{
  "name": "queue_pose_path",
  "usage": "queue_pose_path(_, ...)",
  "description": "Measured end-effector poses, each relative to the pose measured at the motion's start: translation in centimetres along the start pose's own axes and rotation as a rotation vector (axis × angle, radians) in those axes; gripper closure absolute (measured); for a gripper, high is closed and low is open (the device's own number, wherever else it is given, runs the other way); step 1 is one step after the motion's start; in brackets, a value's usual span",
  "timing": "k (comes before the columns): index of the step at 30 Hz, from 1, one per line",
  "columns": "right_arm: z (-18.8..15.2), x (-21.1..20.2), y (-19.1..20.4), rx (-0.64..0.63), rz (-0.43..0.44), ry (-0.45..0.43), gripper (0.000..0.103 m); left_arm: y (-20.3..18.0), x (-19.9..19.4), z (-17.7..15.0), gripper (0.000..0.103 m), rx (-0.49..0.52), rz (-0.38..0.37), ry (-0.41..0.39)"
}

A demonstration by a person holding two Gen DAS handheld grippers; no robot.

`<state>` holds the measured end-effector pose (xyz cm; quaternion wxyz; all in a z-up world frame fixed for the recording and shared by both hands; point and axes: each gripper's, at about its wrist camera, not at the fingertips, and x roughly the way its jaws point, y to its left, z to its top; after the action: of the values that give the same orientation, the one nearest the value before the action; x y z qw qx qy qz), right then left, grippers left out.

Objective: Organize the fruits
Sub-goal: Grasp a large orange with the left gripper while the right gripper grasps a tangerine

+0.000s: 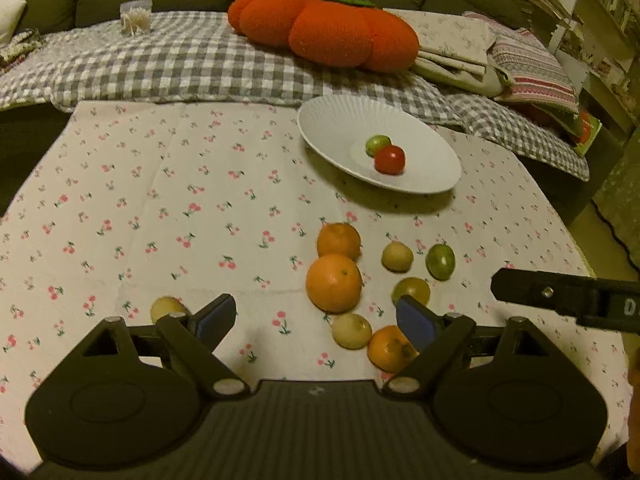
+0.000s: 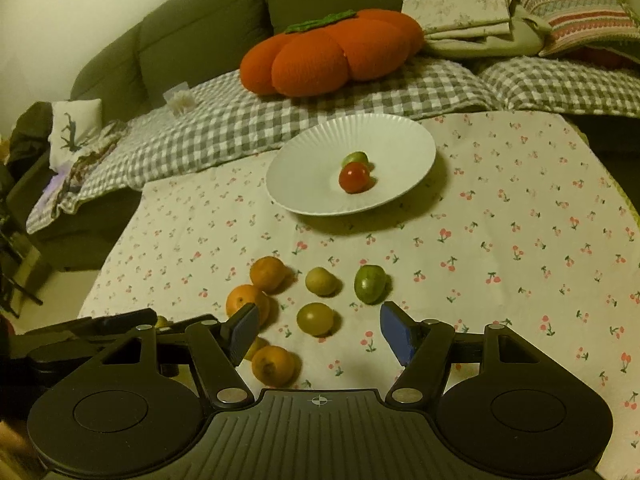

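Left wrist view, your left gripper [image 1: 316,322]: angled down over the near part of the cherry-print cloth [image 1: 168,200], jaws spread wide with nothing between the pads.
Left wrist view, your other tool: the right gripper's dark finger [image 1: 560,294] juts in from the right edge, above the cloth.
Left wrist view, room to move: bare cloth runs wide to your left; one pale fruit [image 1: 166,308] sits just behind the left finger [image 1: 216,318].
Left wrist view, fruit: two oranges [image 1: 334,282] touch each other, a third orange [image 1: 388,348] lies beside the right finger, pale and green fruits are scattered near.
Left wrist view, white plate [image 1: 340,128]: at the far side of the cloth, holding a red tomato [image 1: 390,160] against a green fruit [image 1: 377,144].

Right wrist view, your right gripper [image 2: 318,334]: tilted down, jaws parted at a middling width, gripping nothing.
Right wrist view, nearest fruit: a yellow-green fruit [image 2: 315,319] lies on the cloth just ahead of the gap.
Right wrist view, room to move: open cloth stretches right to the table's curved edge; oranges [image 2: 267,274] crowd the left finger.
Right wrist view, plate [image 2: 304,188]: well beyond the loose fruit, before the checked blanket [image 2: 224,128].
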<state>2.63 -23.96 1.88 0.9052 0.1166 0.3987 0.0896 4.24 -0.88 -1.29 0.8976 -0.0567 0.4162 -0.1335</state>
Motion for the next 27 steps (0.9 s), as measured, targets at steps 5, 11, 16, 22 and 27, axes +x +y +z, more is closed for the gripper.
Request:
queue_pose_path(5,-0.1,0.4,-1.0,0.035,-0.009,0.019,0.036,-0.5,0.6,-0.6,0.018,0.034,-0.003,0.013)
queue_pose_path(11,-0.3,0.7,-1.4,0.043,-0.011,0.03,0.036,-1.1,1.2,-0.8,0.027,0.054,-0.039,0.018)
queue_pose_path(16,-0.5,1.2,-1.4,0.042,-0.019,0.05,0.036,-0.4,2.2,0.2,0.028,-0.026,-0.065,-0.012)
queue_pose_path(22,-0.7,1.6,-1.1,0.025,-0.027,0.062,0.036,-1.3,4.5,0.6,0.038,0.003,-0.046,0.0)
queue_pose_path(27,-1.0,2.1,-1.2,0.016,-0.044,0.077,0.036,-1.0,5.8,0.5,0.064,-0.003,-0.026,0.016)
